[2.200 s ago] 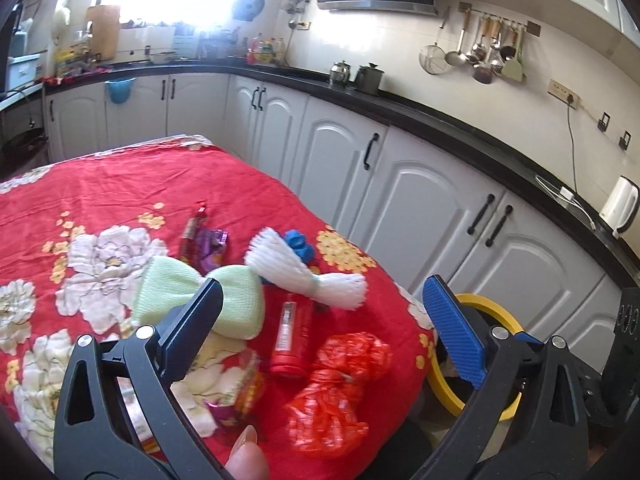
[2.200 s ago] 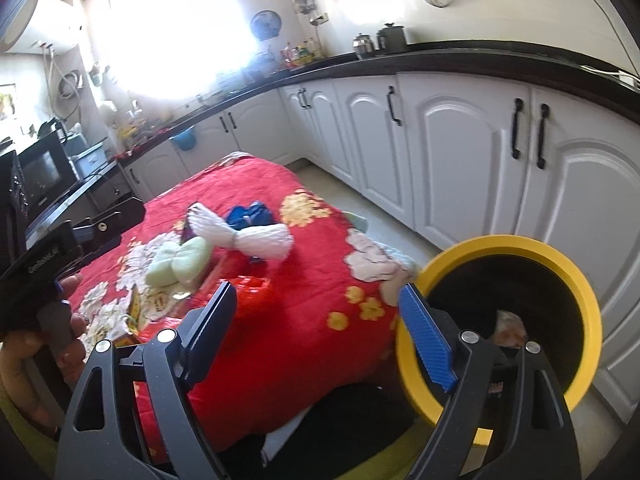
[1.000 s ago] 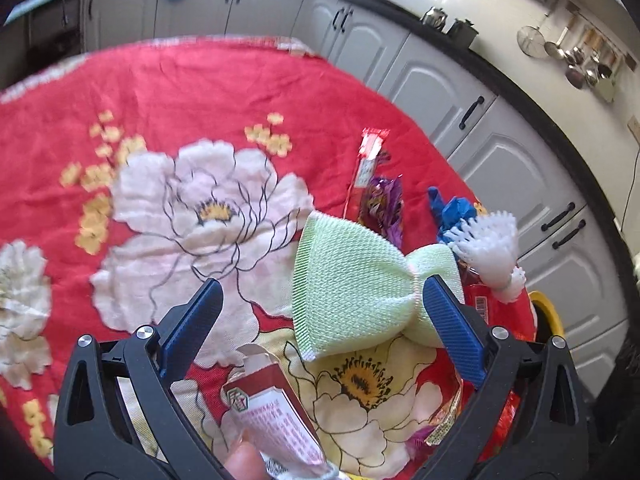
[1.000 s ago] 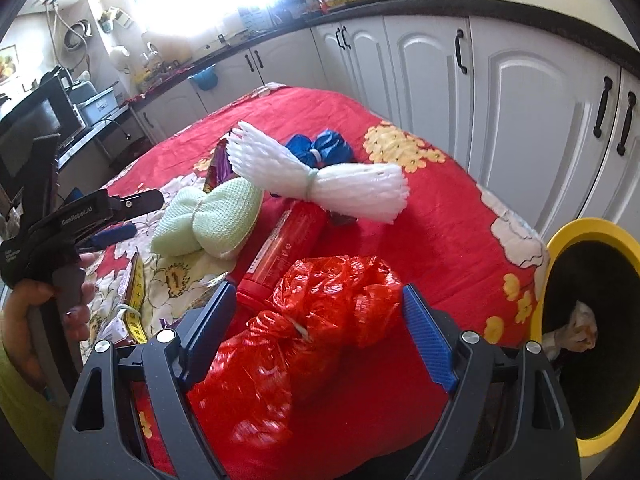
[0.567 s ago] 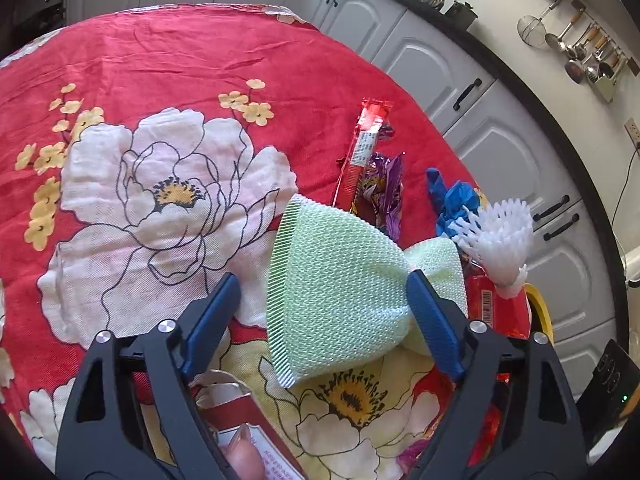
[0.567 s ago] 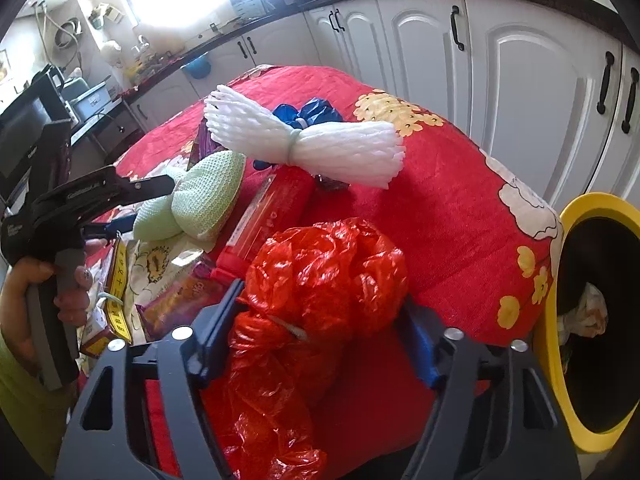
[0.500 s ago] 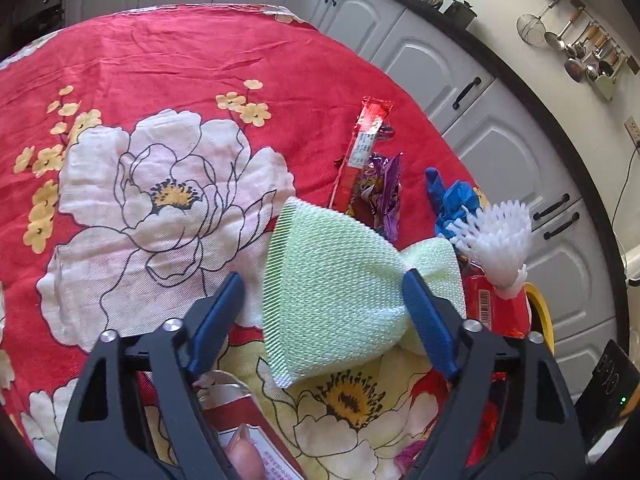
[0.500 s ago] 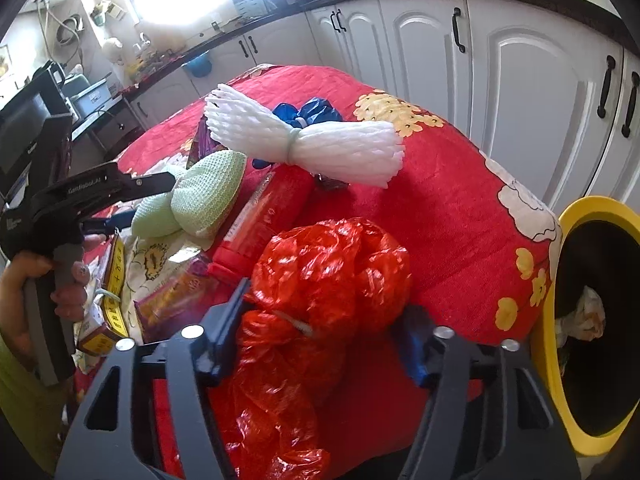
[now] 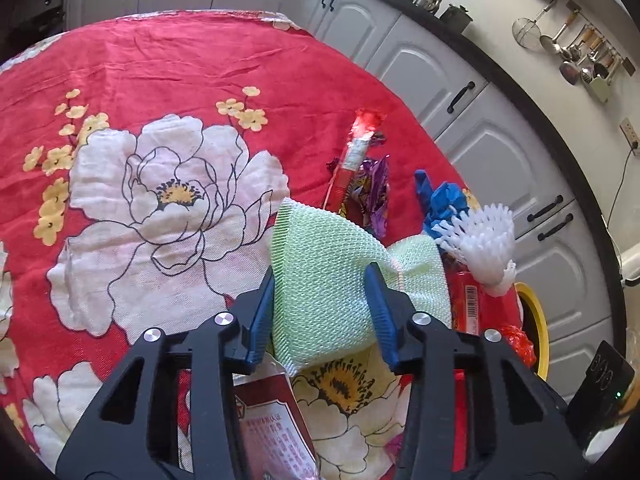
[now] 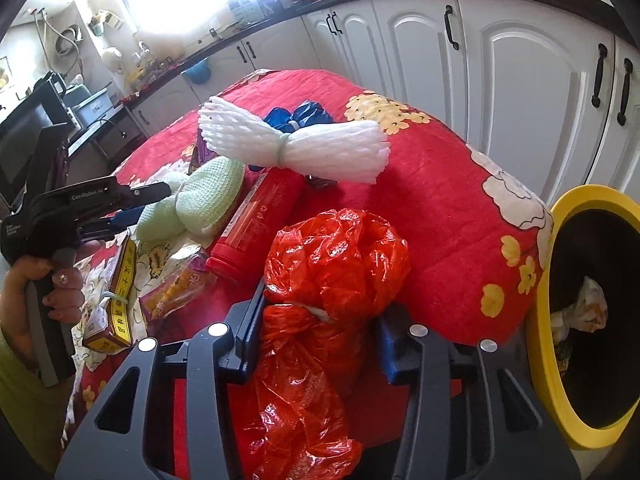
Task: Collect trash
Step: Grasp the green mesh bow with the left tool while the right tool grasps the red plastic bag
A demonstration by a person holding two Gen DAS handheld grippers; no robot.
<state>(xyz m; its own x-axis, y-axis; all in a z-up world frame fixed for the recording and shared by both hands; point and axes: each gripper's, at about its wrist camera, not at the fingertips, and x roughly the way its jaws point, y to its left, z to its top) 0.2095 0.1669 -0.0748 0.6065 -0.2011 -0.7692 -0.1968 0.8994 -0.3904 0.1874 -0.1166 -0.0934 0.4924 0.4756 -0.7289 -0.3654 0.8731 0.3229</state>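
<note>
My left gripper (image 9: 322, 304) is shut on a pale green foam net (image 9: 332, 276), its blue pads pressing both sides; the net also shows in the right wrist view (image 10: 200, 200). My right gripper (image 10: 320, 332) is shut on a crumpled red plastic bag (image 10: 332, 272) on the red flowered tablecloth (image 9: 160, 80). The yellow-rimmed trash bin (image 10: 540, 320) stands at the table's right edge with a wrapper inside. Other trash lies between them: a white foam net bundle (image 10: 304, 148), a blue bag (image 10: 300, 114), a red tube (image 10: 260, 220), a red stick wrapper (image 9: 354, 152) and a purple wrapper (image 9: 372, 196).
A red and yellow box (image 10: 116, 300) and a snack packet (image 10: 176, 284) lie near the left hand. White cabinets with black handles (image 10: 520, 80) run close behind the table. The bin rim also shows in the left wrist view (image 9: 532, 328).
Both grippers have closed: the left on the green foam net, the right on the red plastic bag. Each moved slightly forward over its object.
</note>
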